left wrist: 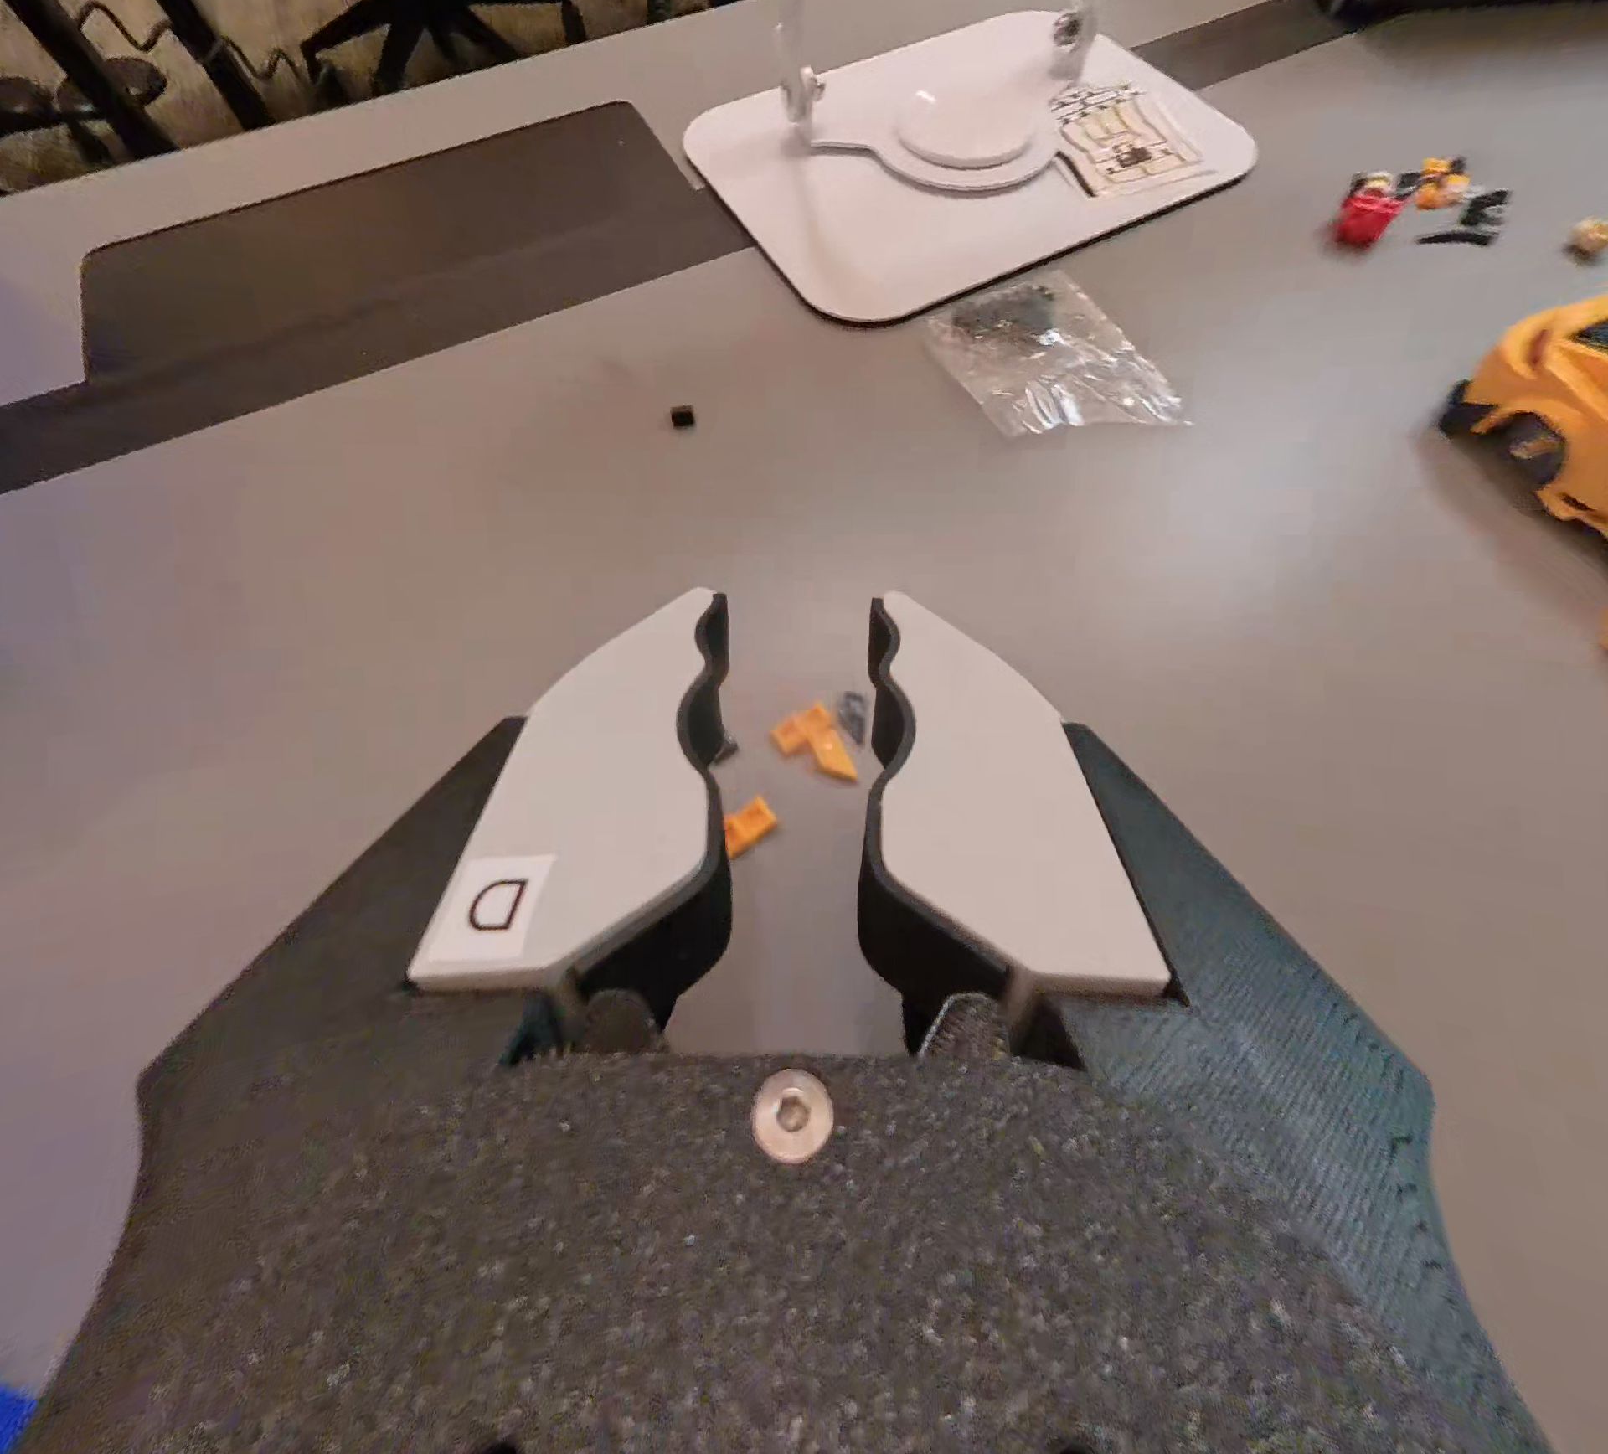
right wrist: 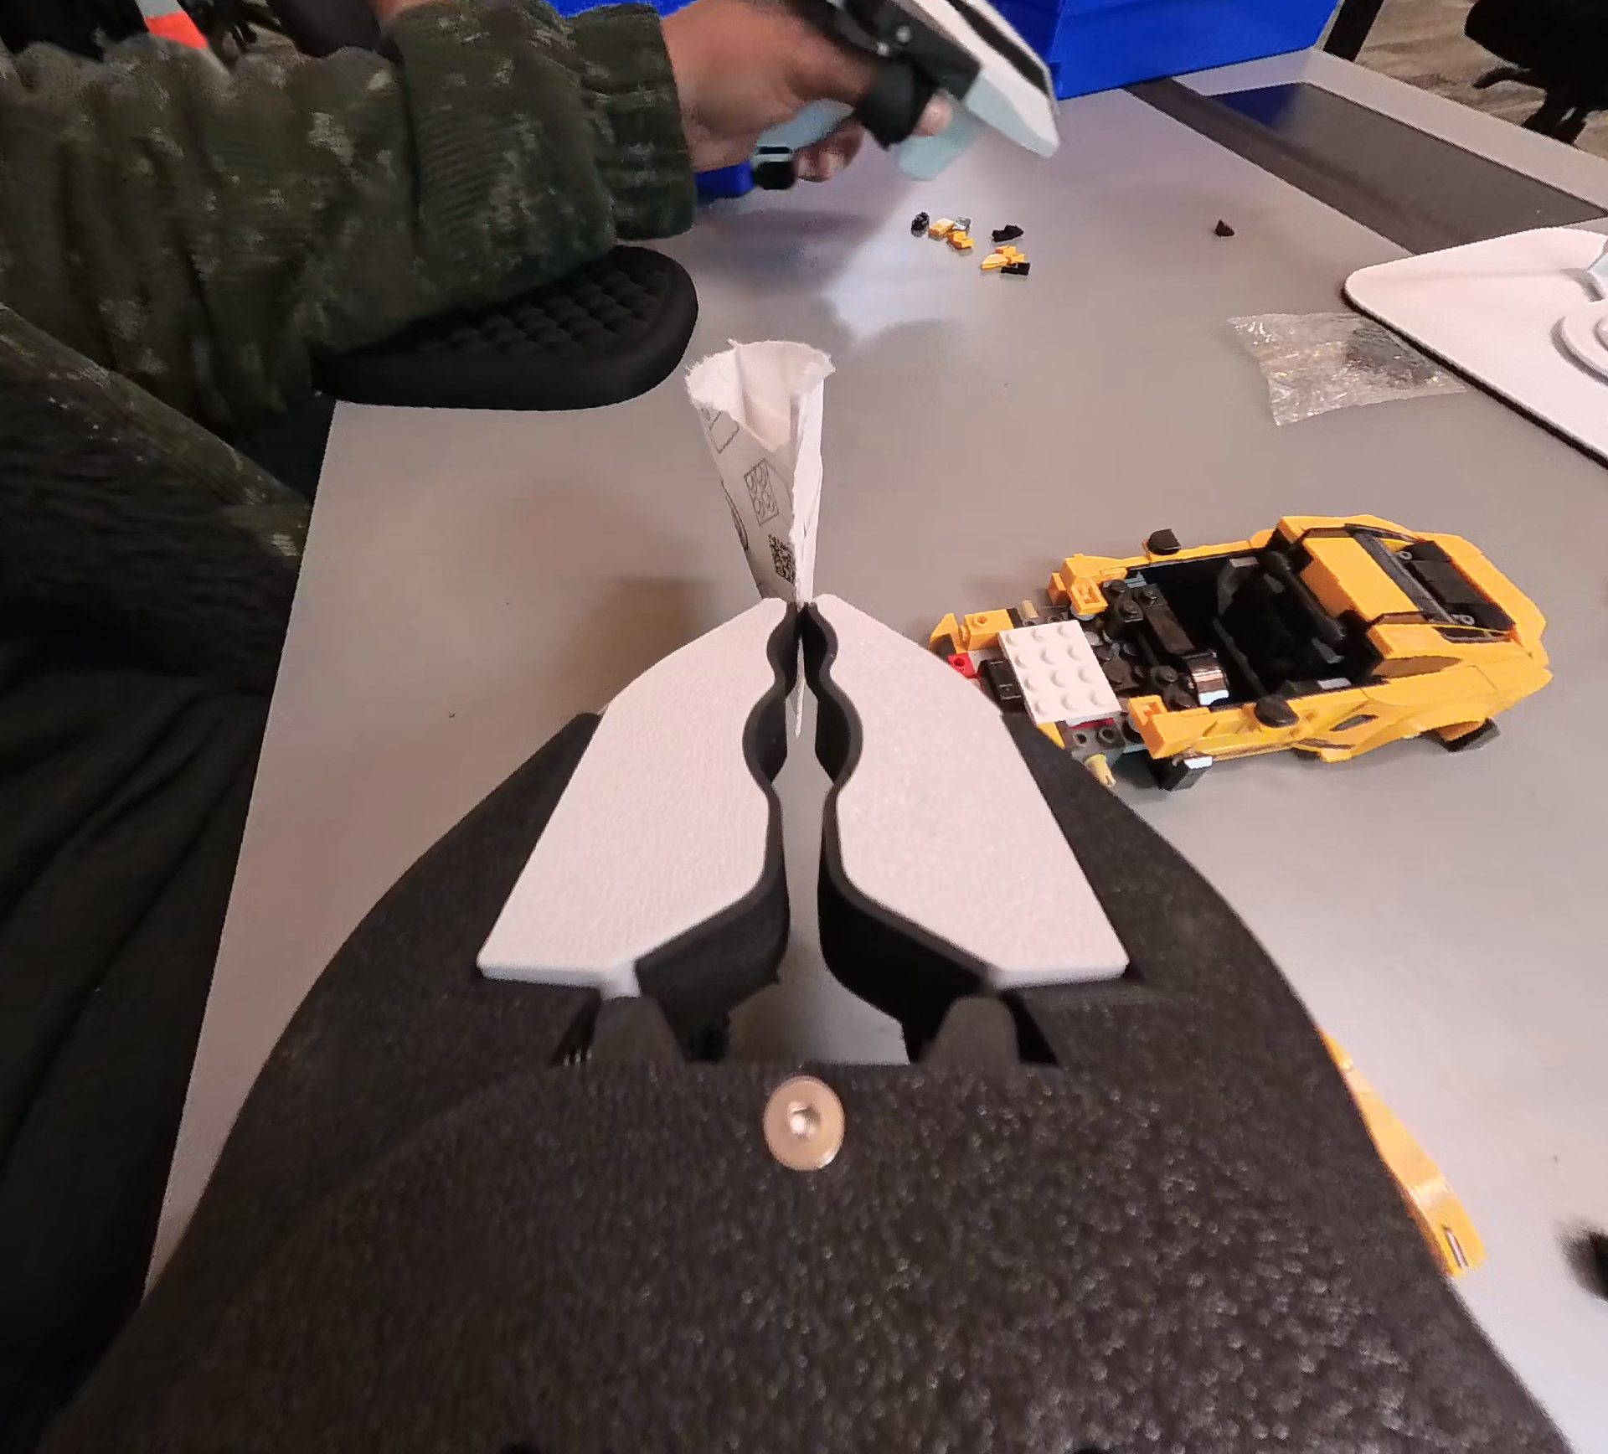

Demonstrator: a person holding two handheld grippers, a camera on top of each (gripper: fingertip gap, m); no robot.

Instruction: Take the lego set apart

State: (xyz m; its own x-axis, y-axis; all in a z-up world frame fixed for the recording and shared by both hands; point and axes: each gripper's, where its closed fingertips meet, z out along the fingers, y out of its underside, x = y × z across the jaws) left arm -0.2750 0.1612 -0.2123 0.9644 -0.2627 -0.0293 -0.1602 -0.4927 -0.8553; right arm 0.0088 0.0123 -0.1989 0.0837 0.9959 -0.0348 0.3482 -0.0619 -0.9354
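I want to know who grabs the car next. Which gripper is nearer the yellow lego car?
Right. The right gripper, pinching a paper scrap, sits just beside the car; the left gripper hovers farther off over loose pieces.

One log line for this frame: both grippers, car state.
left gripper: open, above loose orange pieces | right gripper: shut on torn paper bag | yellow lego car: partly dismantled, on table

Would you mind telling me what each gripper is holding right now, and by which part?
The right gripper pinches a torn white paper bag by its narrow bottom end, at the fingertips. The left gripper is open and holds nothing.
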